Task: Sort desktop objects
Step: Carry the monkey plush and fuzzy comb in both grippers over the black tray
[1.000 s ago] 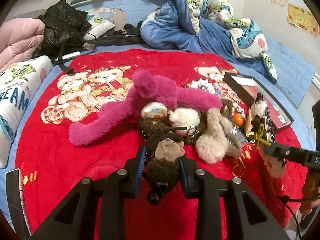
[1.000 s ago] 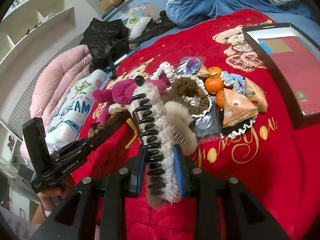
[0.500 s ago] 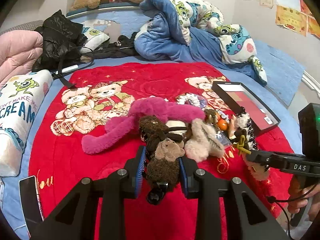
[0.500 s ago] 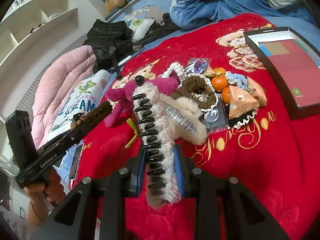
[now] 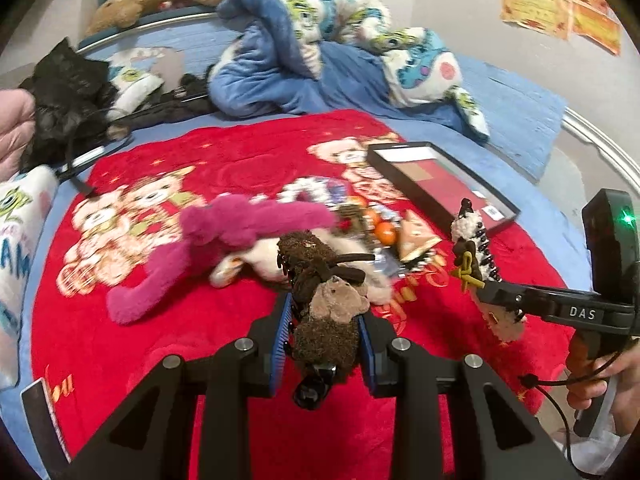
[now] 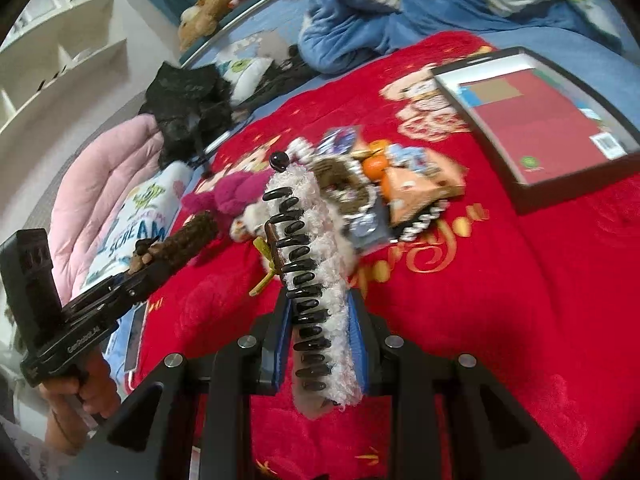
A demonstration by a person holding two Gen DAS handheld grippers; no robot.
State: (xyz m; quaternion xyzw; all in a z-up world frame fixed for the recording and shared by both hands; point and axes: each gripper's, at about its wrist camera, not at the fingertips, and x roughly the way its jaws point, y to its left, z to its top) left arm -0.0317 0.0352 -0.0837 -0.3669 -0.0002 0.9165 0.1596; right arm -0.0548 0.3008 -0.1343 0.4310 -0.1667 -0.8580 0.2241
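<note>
My left gripper (image 5: 323, 334) is shut on a brown fuzzy hair claw (image 5: 326, 300) with a small bear face, held above the red blanket (image 5: 160, 360). My right gripper (image 6: 320, 344) is shut on a white fluffy hair claw (image 6: 316, 280) with black teeth; it also shows in the left wrist view (image 5: 480, 256). A pile lies mid-blanket: a magenta plush (image 5: 224, 240), oranges (image 6: 376, 166), triangular snack packs (image 6: 412, 192) and hair ties. A black box lid (image 6: 536, 116) with a red inside lies to the right of the pile.
A blue quilt (image 5: 320, 72), a black jacket (image 5: 60, 96), a pink duvet (image 6: 100, 176) and a printed pillow (image 6: 140, 220) ring the blanket. A phone (image 6: 134, 336) lies at the blanket's left edge. White shelves (image 6: 48, 60) stand behind.
Both grippers have pulled back and up from the pile, each still holding its hair claw. The pile looks smaller and farther away in both views.
</note>
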